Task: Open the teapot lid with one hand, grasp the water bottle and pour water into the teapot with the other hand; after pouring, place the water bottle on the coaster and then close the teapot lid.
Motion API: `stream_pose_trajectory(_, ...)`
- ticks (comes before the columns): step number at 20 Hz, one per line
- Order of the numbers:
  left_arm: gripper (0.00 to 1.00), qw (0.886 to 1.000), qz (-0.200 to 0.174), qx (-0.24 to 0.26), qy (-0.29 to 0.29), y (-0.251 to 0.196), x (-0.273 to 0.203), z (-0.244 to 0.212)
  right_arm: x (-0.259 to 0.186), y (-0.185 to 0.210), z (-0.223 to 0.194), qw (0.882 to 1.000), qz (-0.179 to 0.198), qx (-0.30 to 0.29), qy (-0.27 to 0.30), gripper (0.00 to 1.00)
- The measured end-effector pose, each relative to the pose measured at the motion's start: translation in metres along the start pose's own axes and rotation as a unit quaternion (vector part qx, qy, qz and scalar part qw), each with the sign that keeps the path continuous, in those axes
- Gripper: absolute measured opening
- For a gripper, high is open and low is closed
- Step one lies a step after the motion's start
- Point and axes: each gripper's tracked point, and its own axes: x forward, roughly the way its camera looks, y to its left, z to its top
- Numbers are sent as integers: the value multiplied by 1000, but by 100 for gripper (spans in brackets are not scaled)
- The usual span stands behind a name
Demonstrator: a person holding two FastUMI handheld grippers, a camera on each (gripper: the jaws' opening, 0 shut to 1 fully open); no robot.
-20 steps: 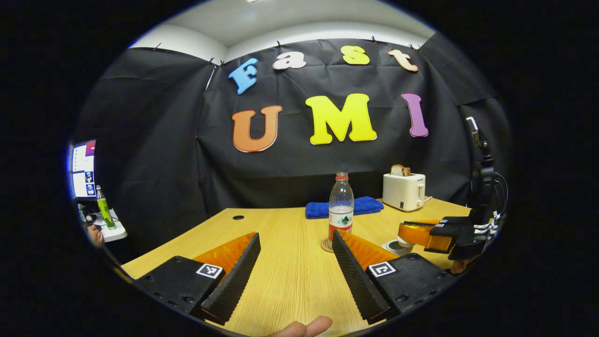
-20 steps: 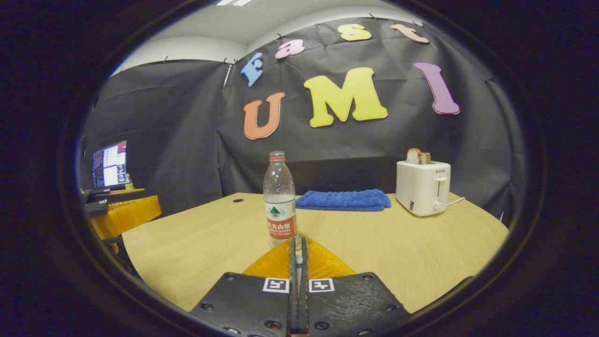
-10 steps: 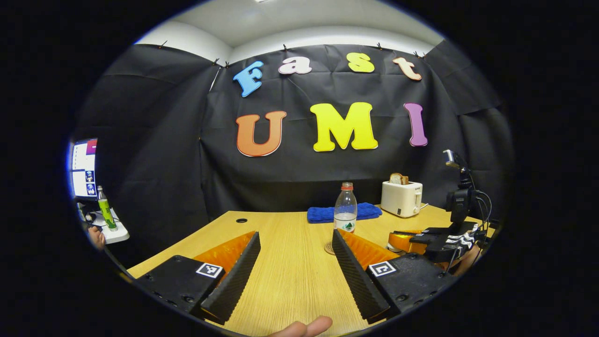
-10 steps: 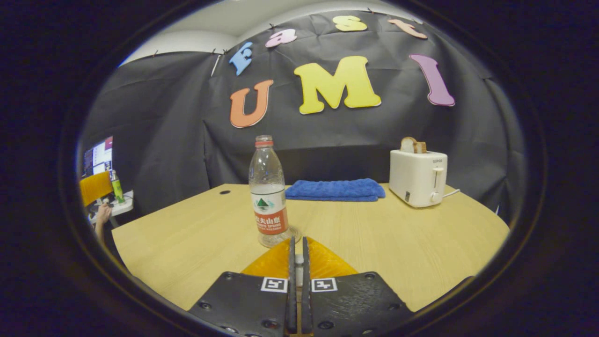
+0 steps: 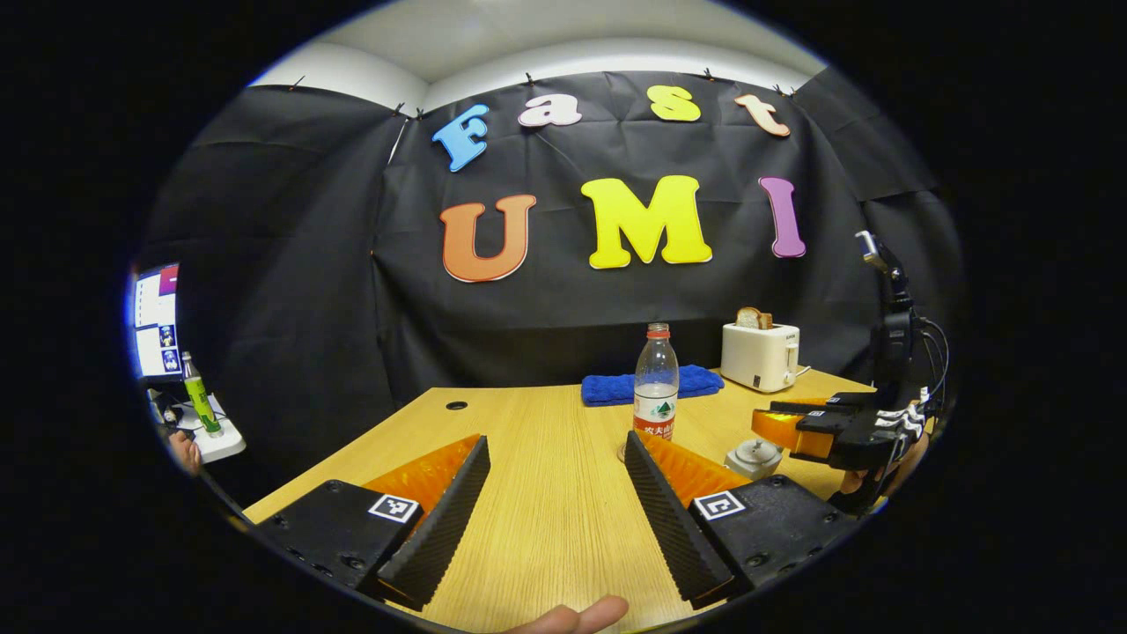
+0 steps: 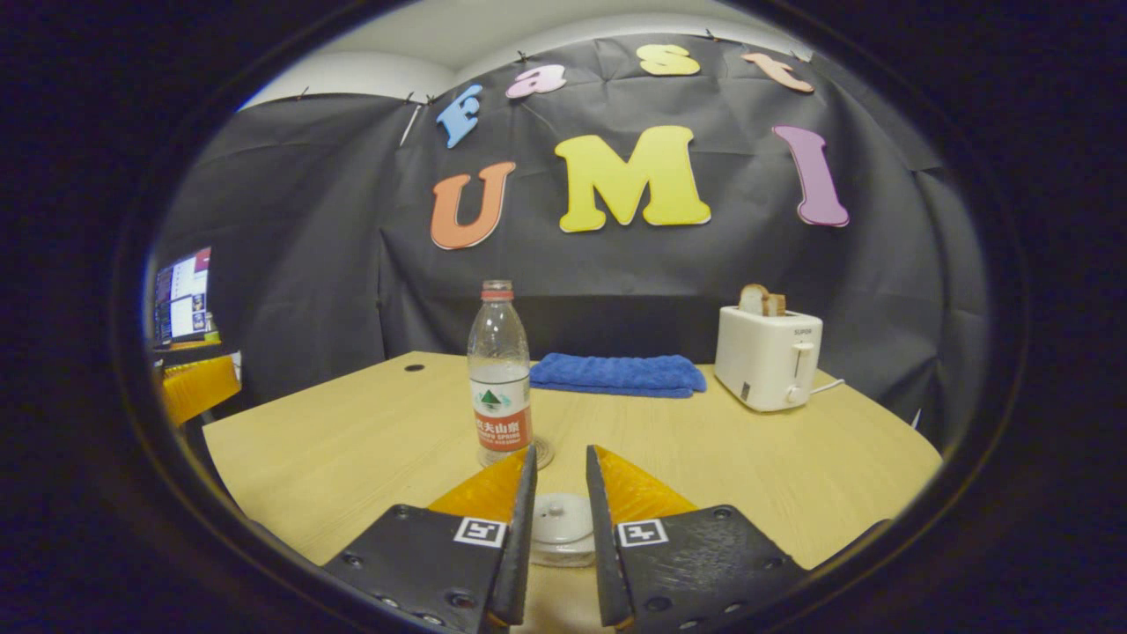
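Observation:
A clear water bottle (image 5: 657, 387) with a red cap stands upright on a round coaster (image 6: 542, 454) at mid-table; it is also in the right gripper view (image 6: 499, 379). My left gripper (image 5: 556, 438) is open, low over the near table, well short of the bottle. A small white teapot (image 5: 754, 456) with its lid on sits right of the bottle. My right gripper (image 6: 560, 451) is open, its fingers either side of the white lid (image 6: 562, 521) just below them. That gripper (image 5: 775, 423) hovers over the teapot in the left gripper view.
A folded blue towel (image 6: 616, 372) lies at the back of the wooden table (image 6: 370, 440), with a white toaster (image 6: 768, 357) holding bread to its right. A monitor (image 5: 157, 317) and a green bottle (image 5: 199, 401) are off the table's left. A person's fingertip (image 5: 572, 616) is at the bottom.
My right gripper's fingers have parted from shut to open, and the white lid now shows between them. The left gripper stays open and has hardly moved.

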Motion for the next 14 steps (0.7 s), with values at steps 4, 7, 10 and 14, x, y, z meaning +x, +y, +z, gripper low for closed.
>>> stream_pose_trajectory(4,97,1000,0,-2,0,-1,-5,6,-35,-5,22,1000,-9,-7,-20,69)
stream_pose_trajectory(7,97,1000,-11,-12,4,-11,-12,12,-65,-15,37,999,-27,-11,-30,79)
stream_pose_trajectory(10,97,1000,-19,-17,11,-20,-23,17,-98,-24,55,998,-45,-20,-46,91)
stream_pose_trajectory(14,97,1000,-27,-11,10,-32,-33,25,-142,-52,77,992,-83,-34,-92,93)
